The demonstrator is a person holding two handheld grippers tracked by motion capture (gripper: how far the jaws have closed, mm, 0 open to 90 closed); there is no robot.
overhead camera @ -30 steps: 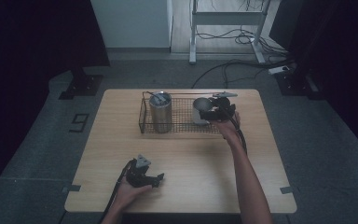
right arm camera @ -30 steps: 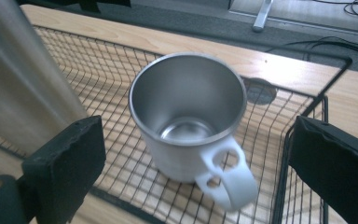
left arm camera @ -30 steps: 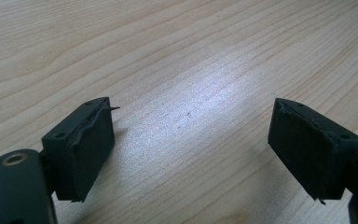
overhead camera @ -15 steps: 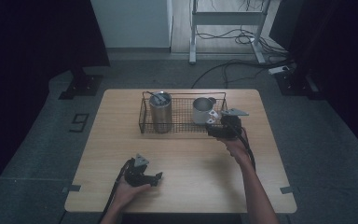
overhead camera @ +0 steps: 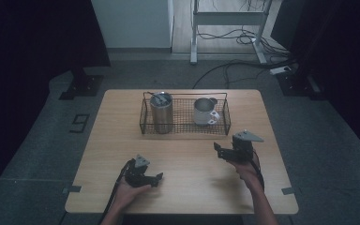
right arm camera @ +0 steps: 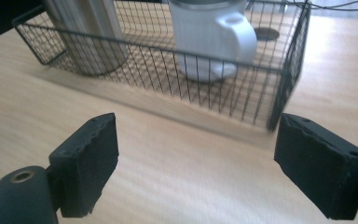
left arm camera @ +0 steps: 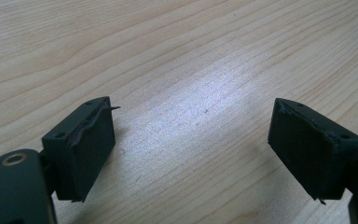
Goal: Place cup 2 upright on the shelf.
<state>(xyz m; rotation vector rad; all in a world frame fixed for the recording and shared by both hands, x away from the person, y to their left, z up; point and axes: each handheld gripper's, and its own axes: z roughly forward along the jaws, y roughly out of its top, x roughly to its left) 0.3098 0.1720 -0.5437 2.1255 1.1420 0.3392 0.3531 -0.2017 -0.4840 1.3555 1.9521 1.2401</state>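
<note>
The right claw (overhead camera: 221, 152) has drawn back from the basket (overhead camera: 185, 129), jaws apart and empty, leaving the mug (overhead camera: 204, 111) inside. Left claw (overhead camera: 155, 178) rests open on the worktop (overhead camera: 187, 159). Placing seems done; next, likely rest.

A white mug (overhead camera: 205, 110) stands upright in the right half of a black wire basket (overhead camera: 185, 130), its handle turned toward the front right corner. In the right gripper view the mug (right arm camera: 208, 37) has a glossy white body, a darker rim and a chunky loop handle, and rests on the basket's mesh floor. The basket (right arm camera: 289, 65) is a low, open-topped rectangle sitting flat on the far middle of the wooden counter (overhead camera: 187, 187).
</note>
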